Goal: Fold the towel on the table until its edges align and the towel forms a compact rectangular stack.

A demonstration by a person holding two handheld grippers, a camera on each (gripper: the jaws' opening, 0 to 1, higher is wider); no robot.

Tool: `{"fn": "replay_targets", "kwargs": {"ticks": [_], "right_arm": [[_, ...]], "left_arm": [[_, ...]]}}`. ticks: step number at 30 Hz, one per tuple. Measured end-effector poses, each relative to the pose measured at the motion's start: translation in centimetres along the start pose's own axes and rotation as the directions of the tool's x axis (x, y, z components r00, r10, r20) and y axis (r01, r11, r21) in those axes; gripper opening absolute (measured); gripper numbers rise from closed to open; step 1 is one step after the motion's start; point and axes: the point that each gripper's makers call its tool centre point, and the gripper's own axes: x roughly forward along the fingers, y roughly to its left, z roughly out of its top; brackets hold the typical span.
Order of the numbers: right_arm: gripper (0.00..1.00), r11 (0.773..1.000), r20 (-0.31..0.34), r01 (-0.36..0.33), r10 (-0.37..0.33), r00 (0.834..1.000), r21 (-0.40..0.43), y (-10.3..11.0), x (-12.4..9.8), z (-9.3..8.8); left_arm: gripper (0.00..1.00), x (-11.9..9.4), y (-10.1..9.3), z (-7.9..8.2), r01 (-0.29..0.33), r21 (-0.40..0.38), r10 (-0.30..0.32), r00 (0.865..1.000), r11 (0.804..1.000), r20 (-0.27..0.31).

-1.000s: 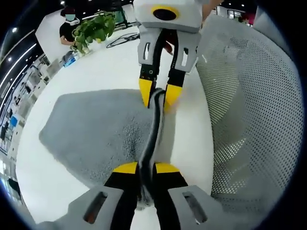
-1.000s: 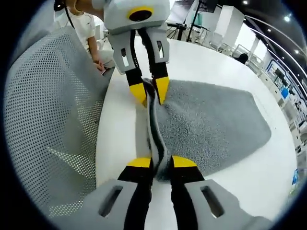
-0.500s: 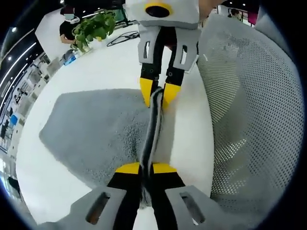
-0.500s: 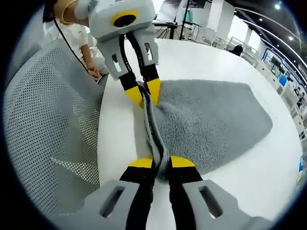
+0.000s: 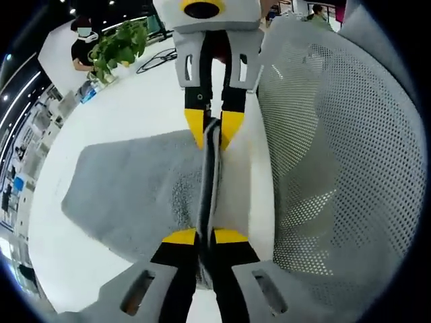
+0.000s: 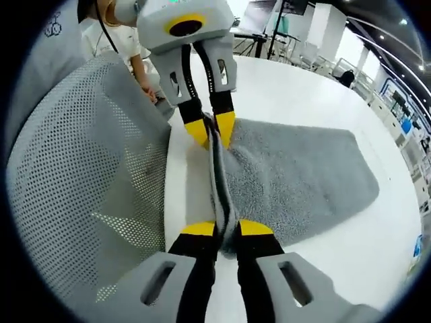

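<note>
My left tool [image 5: 205, 237] and right tool [image 6: 218, 229] both pinch the near edge of the grey towel [image 5: 128, 192], stretched taut between them — the rest lies flat on the white desk [image 5: 135, 108]. I judge one pinch could slip, dropping that edge askew, or it could snag the mesh chair [image 5: 337, 148] close on the right.

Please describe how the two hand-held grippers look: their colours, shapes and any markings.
Both look alike. The left gripper and the right gripper each have a light grey body with slot-shaped openings, two black jaws and bright yellow fingertips. Seen from the front, each jaw tapers to a wedge-shaped yellow tip. The grey housing above carries a yellow ring. No cables or sleeves can be told apart clearly.
</note>
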Motion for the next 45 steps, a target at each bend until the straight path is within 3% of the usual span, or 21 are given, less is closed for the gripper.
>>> {"fn": "replay_targets", "kwargs": {"ticks": [5,13,21,28,34,41,45], "right_arm": [[0.09,0.999,0.036,0.012,-0.014,0.999,0.046,0.6,-1.5,0.4],[0.08,0.988,0.124,0.064,-0.081,0.989,0.137,0.4,-4.7,2.6],[0.08,0.983,0.162,0.057,-0.086,0.983,0.176,1.1,-7.0,4.1],[0.08,0.965,0.209,0.041,-0.098,0.973,0.261,1.6,-8.9,5.7],[0.08,0.962,0.221,0.005,-0.067,0.973,0.271,2.7,-10.3,6.7],[0.08,0.947,0.24,-0.022,-0.059,0.969,0.319,3.2,-10.5,6.8],[0.08,0.937,0.27,-0.018,-0.082,0.959,0.349,2.1,-11.0,7.2]], "left_arm": [[0.06,-1.2,-0.3,1.0,0.005,-0.031,-0.004,1.0,1.0,0.029],[0.06,-4.8,0.5,3.1,-0.053,-0.07,0.06,0.994,0.996,0.094],[0.06,-7.4,0.2,4.6,-0.056,-0.083,0.066,0.991,0.995,0.119],[0.06,-9.7,0.5,5.5,-0.063,-0.115,0.081,0.985,0.991,0.152],[0.06,-10.6,-0.1,5.8,-0.038,-0.124,0.059,0.983,0.992,0.175],[0.06,-10.6,-0.8,5.8,-0.001,-0.161,0.033,0.979,0.987,0.199],[0.06,-10.8,0.6,6.0,-0.031,-0.203,0.074,0.975,0.979,0.207]]}}
